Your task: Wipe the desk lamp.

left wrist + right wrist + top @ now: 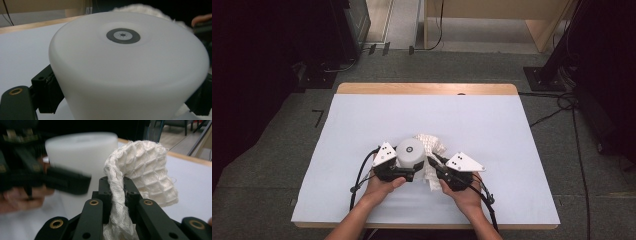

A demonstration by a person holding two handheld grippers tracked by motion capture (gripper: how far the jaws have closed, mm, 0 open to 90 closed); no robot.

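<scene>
1. High view: a white sheet (362,130) is spread over a wooden table (427,88), and grey carpet, dark stands and trailing cables are seen on the floor around it.
2. A white cylindrical container (410,153) is seen upright on the sheet near the person's edge, with a round dark mark on its flat top; a white waffle-weave cloth (432,145) is bunched just behind and to the right of it, touching its side.
3. Both hands are brought in from the bottom edge; the space between the two grippers is taken up by the container and the cloth.
4. No brand, label or readable writing can be made out; in the left gripper view the round grey-and-black ring mark (123,35) on the container's top carries no letters.
5. The left gripper (404,172) is closed against the container (130,72): in the left gripper view its black pads are pressed on the two sides of the lower wall.
6. The right gripper (117,192) is clamped on a twisted fold of the cloth (147,167), which is pinched between the pads and arches over them towards the table.
7. In the right gripper view the container (82,152) stands just beside the cloth, blurred, with the left gripper (67,182) across its front.
</scene>
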